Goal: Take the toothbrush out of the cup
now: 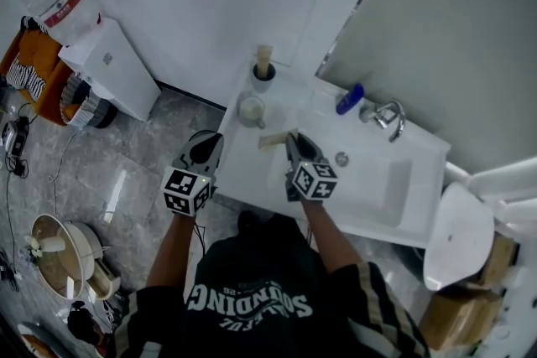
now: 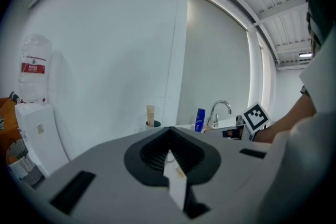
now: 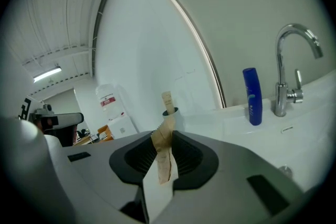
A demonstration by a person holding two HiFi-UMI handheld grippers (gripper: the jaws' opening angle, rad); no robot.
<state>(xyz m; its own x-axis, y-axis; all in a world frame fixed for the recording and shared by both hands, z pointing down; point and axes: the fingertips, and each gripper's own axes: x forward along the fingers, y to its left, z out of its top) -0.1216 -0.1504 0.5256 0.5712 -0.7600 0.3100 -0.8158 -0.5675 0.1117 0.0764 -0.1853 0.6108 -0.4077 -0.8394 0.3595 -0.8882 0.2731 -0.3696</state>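
Note:
A dark cup (image 1: 263, 78) stands at the back left corner of the white sink counter (image 1: 252, 172), with a beige paper-wrapped toothbrush (image 1: 264, 59) upright in it. My right gripper (image 1: 292, 135) hangs over the counter in front of the cup, shut on another brown paper-wrapped toothbrush (image 1: 273, 140), which sticks out to the left. In the right gripper view this packet (image 3: 163, 139) runs up between the jaws of the right gripper (image 3: 169, 131), and the cup (image 3: 170, 111) shows behind it. My left gripper (image 1: 210, 138) (image 2: 169, 129) waits off the counter's left edge, shut and empty.
A white mug (image 1: 251, 110) sits in front of the dark cup. A blue bottle (image 1: 350, 99) and the chrome faucet (image 1: 388, 117) stand behind the basin (image 1: 382, 180). A water dispenser (image 1: 109, 63) is on the floor to the left, a white toilet (image 1: 457, 235) to the right.

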